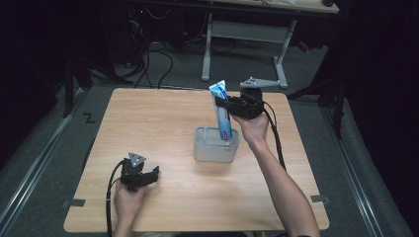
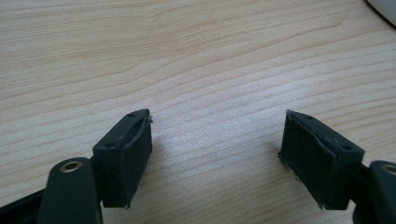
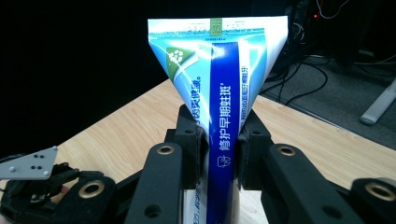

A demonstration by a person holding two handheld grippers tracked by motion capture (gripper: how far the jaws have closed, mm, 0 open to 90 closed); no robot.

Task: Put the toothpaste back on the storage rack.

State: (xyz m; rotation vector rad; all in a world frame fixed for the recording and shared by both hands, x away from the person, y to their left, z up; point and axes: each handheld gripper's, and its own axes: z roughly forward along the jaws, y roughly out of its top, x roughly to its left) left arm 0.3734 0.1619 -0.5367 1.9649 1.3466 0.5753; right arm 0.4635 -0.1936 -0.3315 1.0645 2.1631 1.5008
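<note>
A blue and white toothpaste tube (image 1: 222, 111) stands upright with its lower end inside a grey rectangular bin (image 1: 216, 147) at the table's middle. My right gripper (image 1: 228, 105) is shut on the tube's upper part, reaching in from the right. In the right gripper view both jaws press the tube (image 3: 224, 107) at its blue stripe, crimped end up. My left gripper (image 1: 154, 173) rests low on the table at the front left, open, with bare wood between its pads (image 2: 128, 156).
The wooden table (image 1: 148, 123) has free room left of and in front of the bin. Beyond the far edge stand a white desk frame (image 1: 244, 34) and cables on the floor. A white rim (image 2: 383, 7) peeks in at the left gripper view's top right.
</note>
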